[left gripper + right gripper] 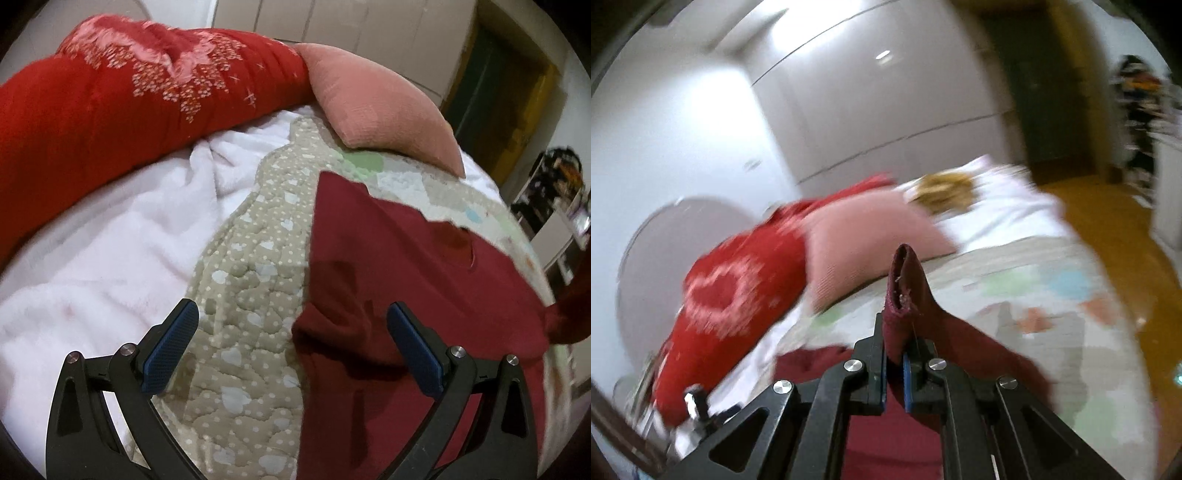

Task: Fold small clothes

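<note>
A dark red garment (388, 280) lies spread on the patterned quilt (243, 280) of a bed. My left gripper (291, 332) hovers open over the garment's left edge, with one blue pad above the quilt and the other above the cloth, nothing between them. In the right wrist view my right gripper (894, 365) is shut on a pinched edge of the dark red garment (905, 288), which stands up from the jaws and trails down to the right. That lifted part also shows at the right edge of the left wrist view as a raised fold (569, 314).
A red embroidered blanket (110, 110) and a pink cushion (373, 107) lie at the head of the bed, with white fleece bedding (92, 258) to the left. White wardrobe doors (886, 110) stand behind; a wooden floor (1108, 229) and a cluttered shelf (1141, 110) are at the right.
</note>
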Tool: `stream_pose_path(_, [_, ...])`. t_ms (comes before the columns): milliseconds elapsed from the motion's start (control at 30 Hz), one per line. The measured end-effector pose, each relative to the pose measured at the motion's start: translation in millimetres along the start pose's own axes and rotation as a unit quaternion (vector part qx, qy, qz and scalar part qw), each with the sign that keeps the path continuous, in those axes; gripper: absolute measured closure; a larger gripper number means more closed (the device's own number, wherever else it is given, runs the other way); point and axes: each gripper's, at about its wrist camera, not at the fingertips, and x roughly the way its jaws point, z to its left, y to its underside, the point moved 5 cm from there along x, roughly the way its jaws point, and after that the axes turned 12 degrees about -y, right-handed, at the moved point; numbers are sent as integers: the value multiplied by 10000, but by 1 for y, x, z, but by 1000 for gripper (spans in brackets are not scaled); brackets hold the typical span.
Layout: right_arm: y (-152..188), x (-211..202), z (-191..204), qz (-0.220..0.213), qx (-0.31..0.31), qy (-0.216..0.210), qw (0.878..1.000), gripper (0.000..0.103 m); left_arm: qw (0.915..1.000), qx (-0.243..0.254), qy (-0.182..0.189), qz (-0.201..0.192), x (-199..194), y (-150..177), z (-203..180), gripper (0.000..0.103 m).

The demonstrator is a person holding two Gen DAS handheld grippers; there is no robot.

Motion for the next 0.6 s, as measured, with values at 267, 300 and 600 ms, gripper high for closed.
stream_pose_path(267, [76,153,82,1011,-112,-1122,9885,98,9996,-195,160,-81,-5,-6,11,1])
stream_pose_path(300, [88,173,92,1155,-129,-1220,9857,98,9996,-216,187,-73,-5,-7,12,1])
stream_pose_path(600, [167,256,123,1880,-216,-1324,9730,97,9996,-233,187,5,0,-7,14,1])
